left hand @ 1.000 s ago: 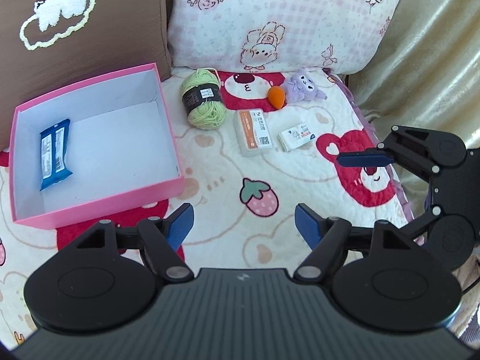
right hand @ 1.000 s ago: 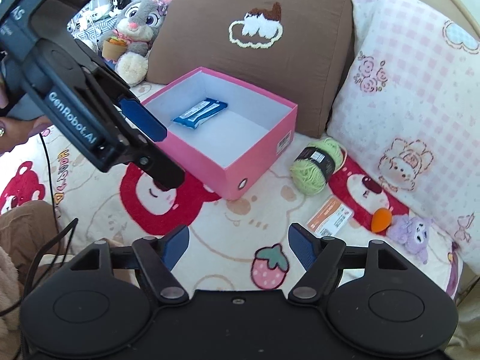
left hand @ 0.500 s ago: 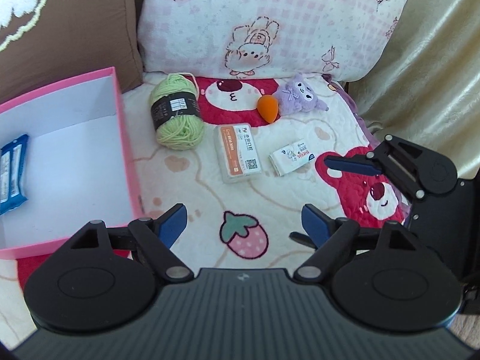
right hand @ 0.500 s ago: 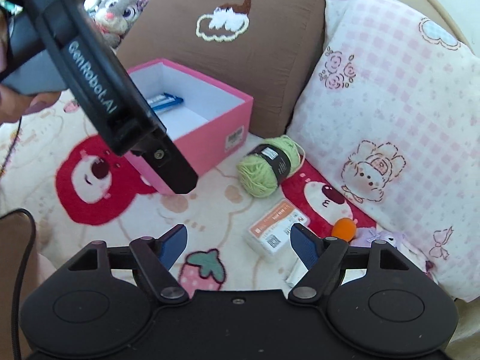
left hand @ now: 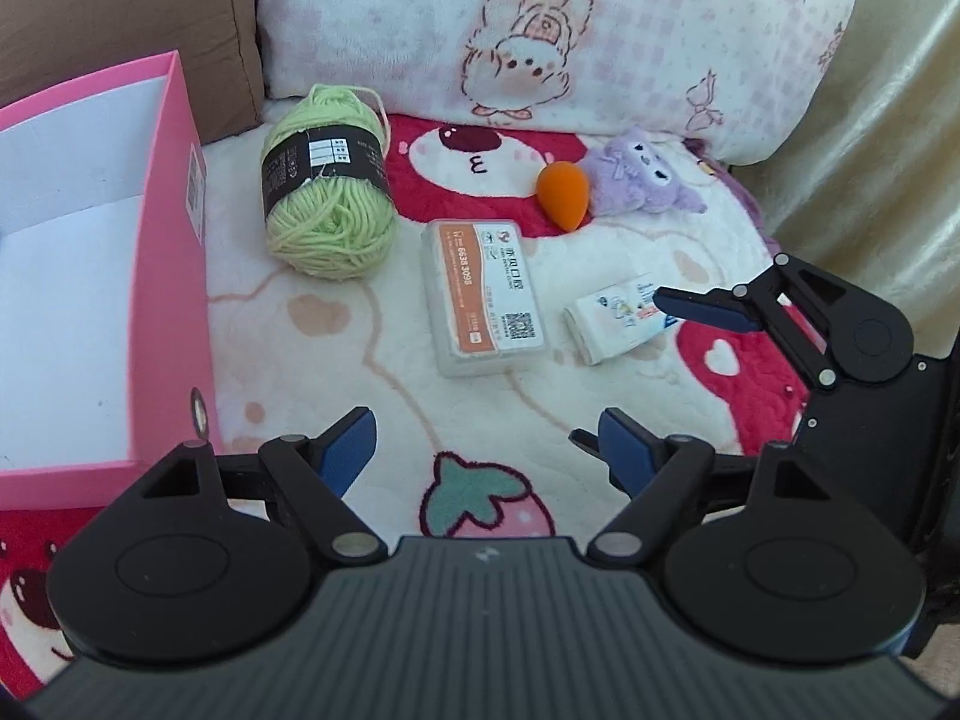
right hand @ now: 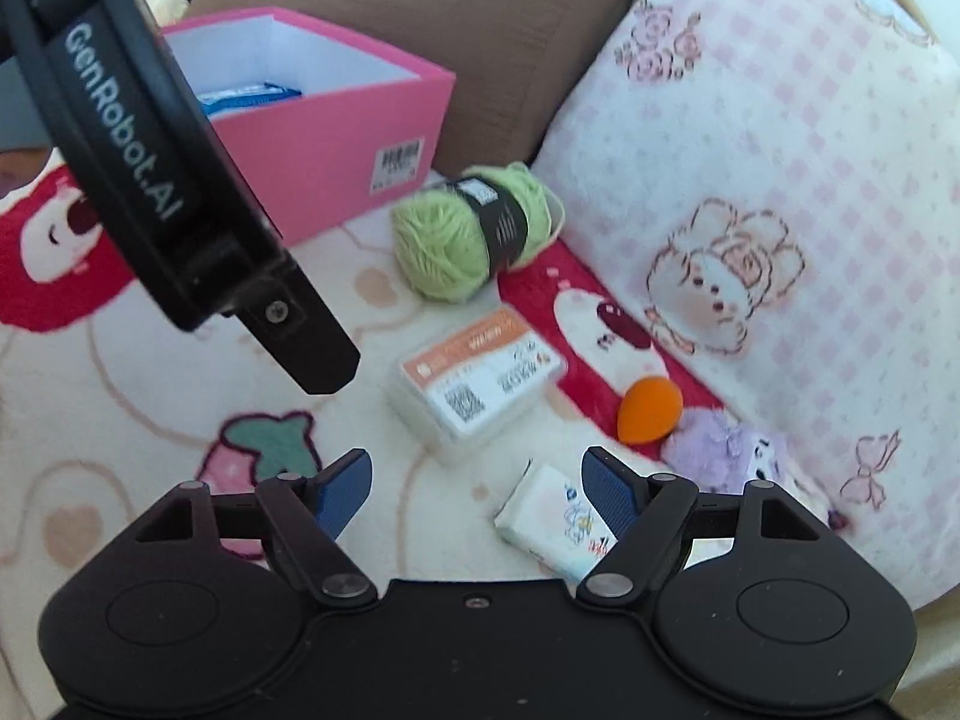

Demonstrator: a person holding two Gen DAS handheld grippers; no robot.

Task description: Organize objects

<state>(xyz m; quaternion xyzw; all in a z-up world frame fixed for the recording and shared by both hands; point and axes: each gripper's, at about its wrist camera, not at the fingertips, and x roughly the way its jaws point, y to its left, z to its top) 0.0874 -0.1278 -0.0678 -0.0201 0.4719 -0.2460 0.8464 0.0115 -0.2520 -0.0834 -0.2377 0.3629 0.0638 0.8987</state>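
A green yarn ball (left hand: 327, 204), a clear case with an orange-and-white label (left hand: 483, 294), a small white packet (left hand: 618, 318), an orange egg-shaped sponge (left hand: 564, 192) and a purple plush toy (left hand: 636, 180) lie on the bear-print blanket. A pink box (left hand: 174, 240) at the left holds a blue snack pack (right hand: 252, 93). My left gripper (left hand: 483, 438) hovers short of the case, its jaws closing with nothing between them. My right gripper (right hand: 477, 468) is open just above the blanket. The white packet (right hand: 558, 522) lies at its right finger, apart from the pads.
A pink checked pillow (left hand: 600, 30) and a brown cushion (left hand: 120, 12) stand behind the items. A beige drape (left hand: 870, 150) falls at the right edge. In the right wrist view the left gripper's black body (right hand: 138, 150) hangs over the blanket, in front of the box.
Both grippers have come down and closer to the loose items. The pink box has slid to the left edge of the left wrist view, and the white packet now lies beside the right gripper's finger.
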